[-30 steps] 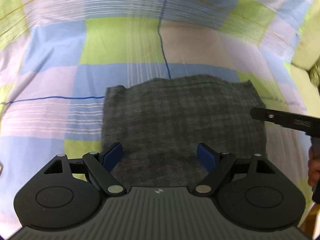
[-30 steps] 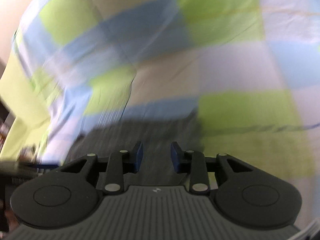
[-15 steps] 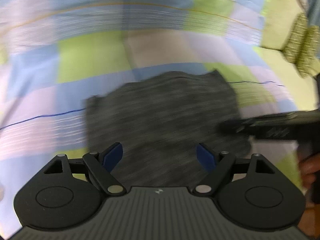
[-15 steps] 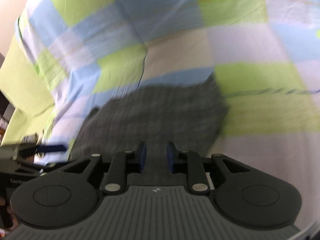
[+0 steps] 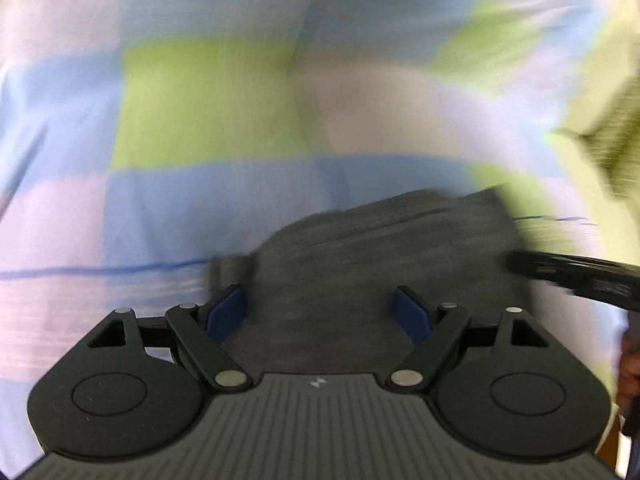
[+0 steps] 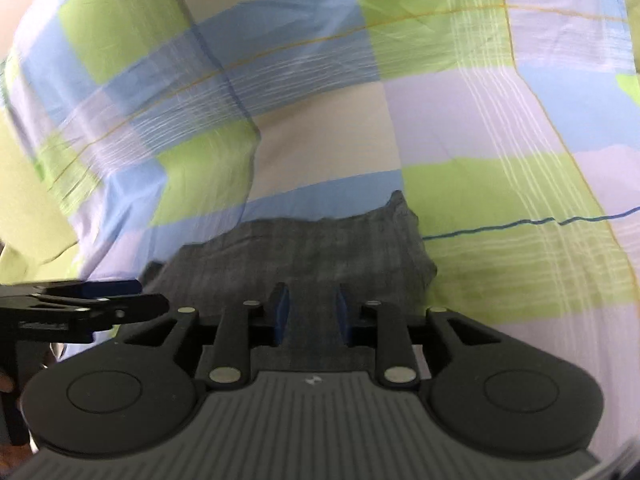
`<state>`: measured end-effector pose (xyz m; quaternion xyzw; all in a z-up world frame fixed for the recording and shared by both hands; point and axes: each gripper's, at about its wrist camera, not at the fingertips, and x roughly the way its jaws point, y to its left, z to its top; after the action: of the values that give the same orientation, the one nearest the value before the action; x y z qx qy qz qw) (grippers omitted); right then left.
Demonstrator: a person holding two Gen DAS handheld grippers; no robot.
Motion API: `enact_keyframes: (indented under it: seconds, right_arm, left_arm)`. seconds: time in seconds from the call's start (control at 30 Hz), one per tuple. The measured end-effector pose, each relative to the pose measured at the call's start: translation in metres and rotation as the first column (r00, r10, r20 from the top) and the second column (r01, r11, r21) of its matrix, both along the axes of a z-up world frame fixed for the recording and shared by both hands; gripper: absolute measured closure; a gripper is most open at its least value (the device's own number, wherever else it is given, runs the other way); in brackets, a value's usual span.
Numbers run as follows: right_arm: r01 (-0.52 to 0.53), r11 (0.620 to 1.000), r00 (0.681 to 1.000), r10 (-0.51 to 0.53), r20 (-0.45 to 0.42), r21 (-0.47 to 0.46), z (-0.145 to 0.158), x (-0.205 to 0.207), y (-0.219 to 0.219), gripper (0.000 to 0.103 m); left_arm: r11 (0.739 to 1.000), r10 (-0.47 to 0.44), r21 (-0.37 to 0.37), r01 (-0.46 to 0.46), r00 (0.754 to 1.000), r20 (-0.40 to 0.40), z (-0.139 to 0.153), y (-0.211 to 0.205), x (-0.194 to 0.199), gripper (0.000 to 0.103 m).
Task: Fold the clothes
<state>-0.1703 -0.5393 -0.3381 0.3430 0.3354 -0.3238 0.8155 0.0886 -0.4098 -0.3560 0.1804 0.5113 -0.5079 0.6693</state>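
- One dark grey cloth [image 6: 304, 256] lies folded into a rough rectangle on a bed, flat apart from a small bump at its far right corner in the right wrist view
- The same cloth [image 5: 372, 264] shows blurred in the left wrist view, its far edge slanting up to the right, a small flap sticking out at its left corner
- Right gripper [image 6: 311, 312]: its two blue pads stand a narrow way apart and the jaws are opening; the cloth lies below and between them, and neither pad presses on it
- Left gripper [image 5: 323, 310]: its two blue pads stand wide apart over the near part of the cloth, gripping nothing
- Each gripper also shows in the other's view, side on: the left one at the left edge, just beside the cloth's left end; the right one at the right edge, over the cloth's right side
- A hand [image 5: 630, 368] shows partly at the right edge of the left wrist view
- One sheet [image 6: 500, 128] covers the bed, checked in green, blue, lilac and cream, with thin blue and orange lines
- No containers in view
- A green patterned cushion [image 5: 612, 140] lies at the far right, blurred
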Motion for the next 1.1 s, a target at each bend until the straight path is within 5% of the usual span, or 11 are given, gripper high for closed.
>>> enact_keyframes:
  seconds: [0.3, 0.63, 0.83, 1.1]
  right_arm:
    - [0.081, 0.996, 0.997, -0.081, 0.014, -0.034, 0.020, -0.024, 0.006, 0.071]
    - [0.006, 0.999, 0.999, -0.004, 0.047, -0.038, 0.027, -0.039, 0.031, 0.061]
    - [-0.021, 1.000, 1.000, 0.022, 0.017, -0.020, 0.025, -0.068, 0.061, 0.046]
    - [-0.015, 0.999, 0.996, 0.018, -0.092, 0.031, 0.039, -0.085, 0.095, 0.045]
  left_arm:
    - [0.990, 0.086, 0.101, -0.094, 0.994, 0.074, 0.026, -0.011, -0.008, 0.020]
    - [0.981, 0.143, 0.111, -0.159, 0.980, 0.137, 0.052, 0.021, -0.039, 0.019]
    - [0.964, 0.207, 0.137, -0.227, 0.968, 0.145, 0.047, 0.079, -0.078, 0.019]
    - [0.928, 0.294, 0.189, -0.322, 0.942, 0.161, 0.057, 0.142, -0.120, 0.019]
